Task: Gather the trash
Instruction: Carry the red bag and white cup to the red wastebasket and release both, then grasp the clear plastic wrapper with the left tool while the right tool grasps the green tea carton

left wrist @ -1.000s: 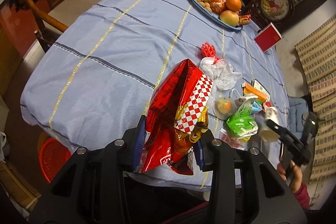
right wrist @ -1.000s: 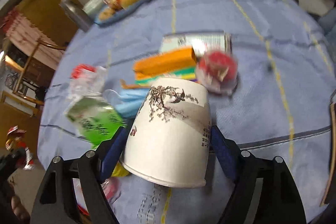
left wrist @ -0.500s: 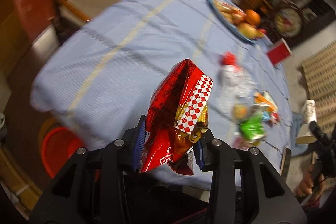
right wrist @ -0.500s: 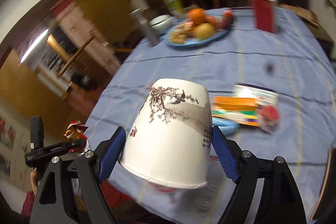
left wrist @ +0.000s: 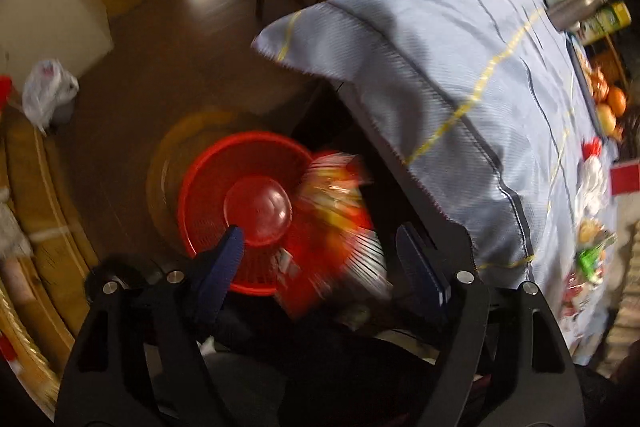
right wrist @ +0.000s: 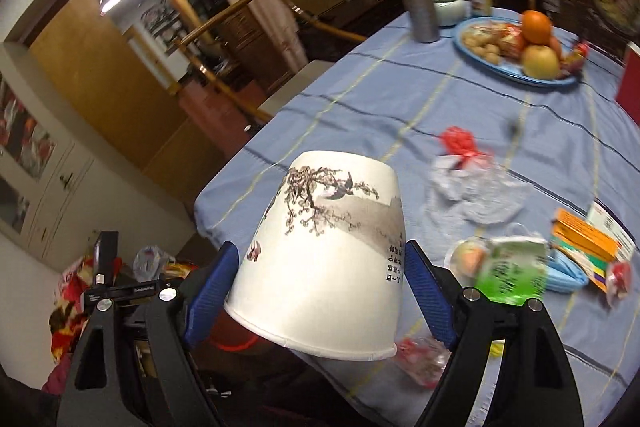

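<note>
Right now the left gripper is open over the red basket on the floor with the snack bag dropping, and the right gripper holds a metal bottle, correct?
One thing is wrong: the right gripper holds an upturned paper cup, as the right wrist view shows. The metal bottle stands on the table. The left gripper has just been opening over the red basket, the snack bag loose between its jaws.

Our left gripper (left wrist: 320, 259) points steeply down, its jaws just opened. Our right gripper (right wrist: 320, 279) clamps a paper cup (right wrist: 324, 255).

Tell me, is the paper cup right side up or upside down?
Upside down and tilted. In the right hand-held gripper, the paper cup's wide rim points down toward the camera and its narrow bottom faces away.
</note>
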Action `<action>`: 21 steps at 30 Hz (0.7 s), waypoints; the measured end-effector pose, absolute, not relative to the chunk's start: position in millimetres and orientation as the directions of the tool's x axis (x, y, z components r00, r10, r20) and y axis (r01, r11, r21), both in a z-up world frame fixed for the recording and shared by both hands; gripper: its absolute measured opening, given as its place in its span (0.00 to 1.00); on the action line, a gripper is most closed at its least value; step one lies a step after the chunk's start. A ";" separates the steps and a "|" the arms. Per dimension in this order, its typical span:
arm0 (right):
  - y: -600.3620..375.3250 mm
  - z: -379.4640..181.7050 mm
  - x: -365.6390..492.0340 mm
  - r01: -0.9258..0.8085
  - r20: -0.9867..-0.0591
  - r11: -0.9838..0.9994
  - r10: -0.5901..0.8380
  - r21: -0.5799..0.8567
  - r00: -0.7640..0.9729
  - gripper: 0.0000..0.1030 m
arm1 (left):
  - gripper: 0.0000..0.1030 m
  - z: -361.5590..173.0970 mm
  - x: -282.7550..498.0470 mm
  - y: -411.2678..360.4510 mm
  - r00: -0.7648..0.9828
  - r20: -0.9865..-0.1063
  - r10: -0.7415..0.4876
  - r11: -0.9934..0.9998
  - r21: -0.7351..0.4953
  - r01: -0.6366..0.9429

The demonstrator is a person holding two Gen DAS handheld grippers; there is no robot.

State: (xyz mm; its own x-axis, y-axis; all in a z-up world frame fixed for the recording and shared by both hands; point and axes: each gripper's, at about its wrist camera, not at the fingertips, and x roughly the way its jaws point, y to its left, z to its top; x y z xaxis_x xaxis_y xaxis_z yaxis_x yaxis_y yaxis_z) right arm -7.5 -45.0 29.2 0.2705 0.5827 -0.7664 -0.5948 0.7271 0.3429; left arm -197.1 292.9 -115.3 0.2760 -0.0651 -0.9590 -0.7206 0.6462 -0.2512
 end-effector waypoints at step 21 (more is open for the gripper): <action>193.6 5.8 -118.0 -0.945 -0.866 0.186 0.476 0.270 -0.154 0.83 | 0.82 -80.2 -311.6 349.7 0.272 -0.956 0.106 0.481 -0.190 -0.856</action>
